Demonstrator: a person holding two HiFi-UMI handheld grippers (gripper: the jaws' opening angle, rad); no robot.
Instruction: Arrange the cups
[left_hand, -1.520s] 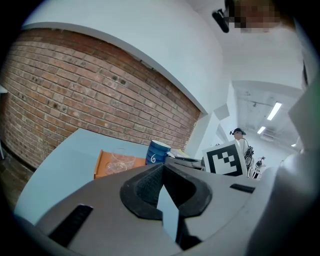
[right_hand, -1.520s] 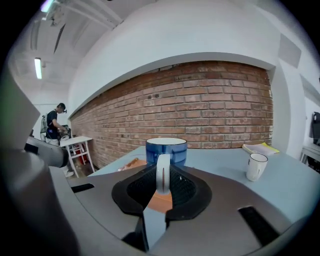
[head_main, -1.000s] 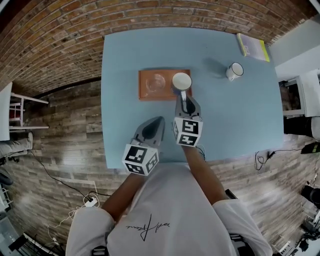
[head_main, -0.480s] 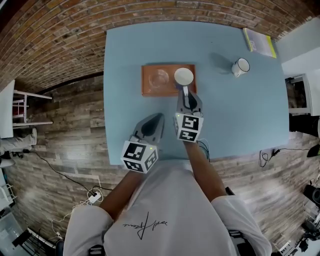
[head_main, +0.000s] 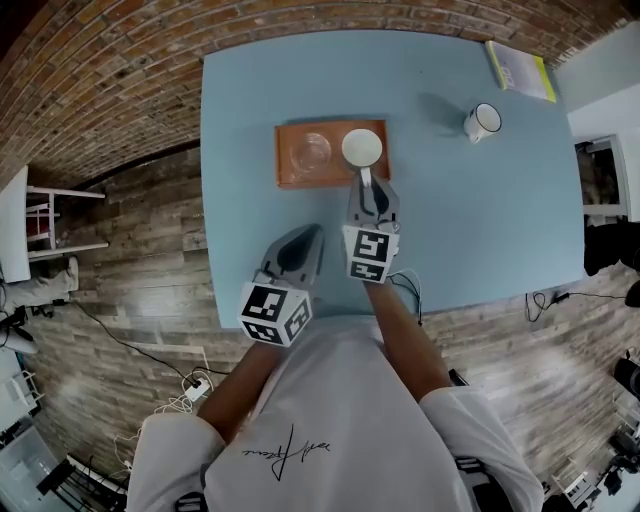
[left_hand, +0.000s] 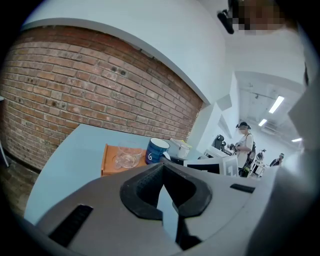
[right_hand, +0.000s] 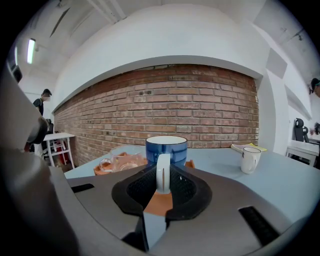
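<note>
1. The table (head_main: 250, 110) is light blue. It stands on a wood-plank floor (head_main: 120, 260), with its far edge near a brick wall (head_main: 100, 70).

2. The tray (head_main: 332, 181) is orange and rectangular. It lies on the table left of centre, with its long side across the head view.

3. The right gripper (head_main: 366, 180) reaches over the tray's near edge at the tray's right end. Its jaws are clamped on the handle (right_hand: 163, 172) of the blue mug, one pad on each side.

4. The left gripper (head_main: 308, 234) is over the table's near part, left of the right gripper and well short of the tray. Its jaws are closed tip to tip and nothing is between them. In the left gripper view (left_hand: 164, 170) they point toward the tray.

5. The book (head_main: 520, 68) is yellow-edged and lies flat at the table's far right corner.

6. The blue mug (head_main: 362, 148) is upright at the tray's right end, with its handle toward the person. Its inside is white. The jaws hide its base, so contact with the tray cannot be confirmed.

7. The white mug (head_main: 482, 122) is upright on the bare table, well apart from the tray and near the book.

8. The glass cup (head_main: 312, 152) is clear. It sits on the tray's left half, just beside the blue mug.
</note>
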